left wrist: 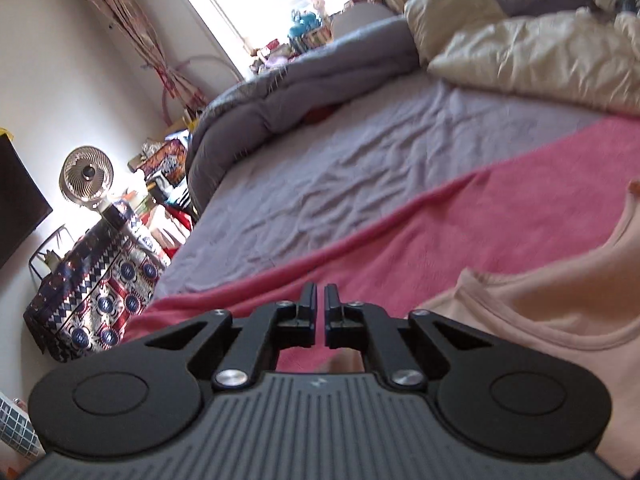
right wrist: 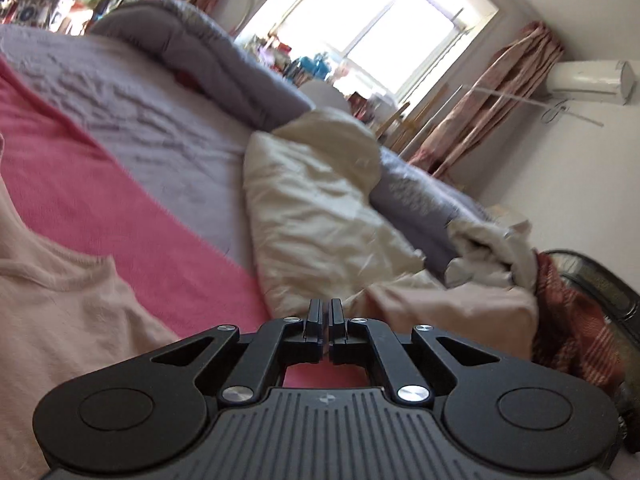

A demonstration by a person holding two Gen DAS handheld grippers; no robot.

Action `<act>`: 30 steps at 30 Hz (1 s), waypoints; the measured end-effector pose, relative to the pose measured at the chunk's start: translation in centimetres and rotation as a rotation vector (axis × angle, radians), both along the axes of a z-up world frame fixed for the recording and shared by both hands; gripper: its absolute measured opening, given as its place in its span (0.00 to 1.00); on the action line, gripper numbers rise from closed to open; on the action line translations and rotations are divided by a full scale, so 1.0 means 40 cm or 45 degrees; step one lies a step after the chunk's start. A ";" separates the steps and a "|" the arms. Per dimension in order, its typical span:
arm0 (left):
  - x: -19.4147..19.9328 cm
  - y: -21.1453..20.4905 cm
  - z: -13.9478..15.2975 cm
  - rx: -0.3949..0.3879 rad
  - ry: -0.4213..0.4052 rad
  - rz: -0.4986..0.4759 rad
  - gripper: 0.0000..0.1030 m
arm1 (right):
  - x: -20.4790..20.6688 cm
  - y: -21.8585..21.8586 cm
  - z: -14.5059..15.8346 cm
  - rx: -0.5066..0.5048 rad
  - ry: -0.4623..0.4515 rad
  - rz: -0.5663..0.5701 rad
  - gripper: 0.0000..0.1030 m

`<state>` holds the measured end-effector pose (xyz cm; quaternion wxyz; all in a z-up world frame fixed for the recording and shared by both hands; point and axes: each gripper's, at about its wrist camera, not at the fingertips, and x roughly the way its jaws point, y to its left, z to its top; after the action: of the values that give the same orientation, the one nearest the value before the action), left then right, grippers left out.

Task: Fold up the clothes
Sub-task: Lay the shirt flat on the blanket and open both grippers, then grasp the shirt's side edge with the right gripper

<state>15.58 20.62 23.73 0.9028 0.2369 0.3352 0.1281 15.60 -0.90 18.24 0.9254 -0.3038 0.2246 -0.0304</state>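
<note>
- The left gripper [left wrist: 319, 294] sits low centre of its frame, jaws nearly together with a thin slit between them; nothing is seen pinched, so it reads as clenched on nothing.
- The right gripper [right wrist: 325, 309] is low centre of its view, fingers pressed together; whether cloth is caught there cannot be told, since the tips hide what lies beyond them.
- The top [left wrist: 552, 320], pale pink with a scooped neckline, lies on the blanket [left wrist: 460, 224], filling the lower right of the left view and cut off by the frame edge and the gripper body.
- In the right view the top [right wrist: 72, 304] fills the lower left, its lower part hidden behind the gripper.
- A cream quilt [right wrist: 312, 216] is bunched mid-frame; a grey duvet [left wrist: 280, 96] is rolled behind.
- The window [right wrist: 392, 24] is blown out; clutter beneath is too blurred to name.
</note>
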 end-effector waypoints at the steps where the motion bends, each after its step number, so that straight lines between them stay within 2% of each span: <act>1: 0.012 0.009 -0.032 -0.012 0.046 0.007 0.01 | 0.017 0.001 -0.028 0.019 0.031 0.005 0.04; 3: 0.005 0.026 -0.032 0.020 0.027 -0.006 0.00 | 0.033 -0.021 -0.038 0.038 0.113 0.008 0.04; 6: 0.016 0.038 -0.006 0.023 0.046 -0.019 0.00 | 0.054 -0.109 0.064 0.116 0.202 0.015 0.05; 7: 0.017 0.054 0.022 0.013 0.035 -0.001 0.05 | 0.057 -0.122 0.082 0.133 0.212 0.021 0.05; 8: 0.017 0.075 0.057 -0.001 0.017 0.027 0.17 | 0.056 -0.146 0.111 0.164 0.219 0.018 0.08; 10: 0.014 0.122 0.120 -0.020 -0.026 0.090 0.17 | 0.041 -0.203 0.182 0.262 0.214 -0.010 0.10; 12: 0.000 0.185 0.168 -0.046 -0.067 0.169 0.17 | 0.008 -0.251 0.248 0.394 0.178 -0.046 0.26; 14: -0.034 0.230 0.218 -0.081 -0.085 0.211 0.16 | -0.075 -0.281 0.295 0.484 0.173 -0.008 0.50; 15: -0.061 0.244 0.245 -0.099 -0.096 0.208 0.16 | -0.120 -0.296 0.317 0.527 0.172 0.015 0.53; 18: -0.206 0.246 0.314 -0.163 -0.130 0.093 0.17 | -0.255 -0.340 0.383 0.655 0.169 0.083 0.60; 22: -0.442 0.210 0.343 -0.305 -0.124 -0.012 0.17 | -0.476 -0.357 0.383 0.740 0.224 0.136 0.63; 23: -0.517 0.198 0.336 -0.344 -0.113 -0.035 0.22 | -0.531 -0.355 0.376 0.747 0.236 0.137 0.63; 24: -0.580 0.185 0.326 -0.368 -0.101 -0.045 0.33 | -0.583 -0.349 0.366 0.750 0.253 0.142 0.63; 25: -0.642 0.171 0.312 -0.384 -0.086 -0.051 0.36 | -0.636 -0.343 0.354 0.763 0.268 0.145 0.63; 30: -0.895 0.136 0.233 -0.429 0.027 -0.018 0.37 | -0.810 -0.324 0.308 0.892 0.357 0.170 0.66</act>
<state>-20.21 26.08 33.04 0.9271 0.0857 0.3597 0.0613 -16.80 -13.85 30.55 0.9334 0.0156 0.3253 0.1506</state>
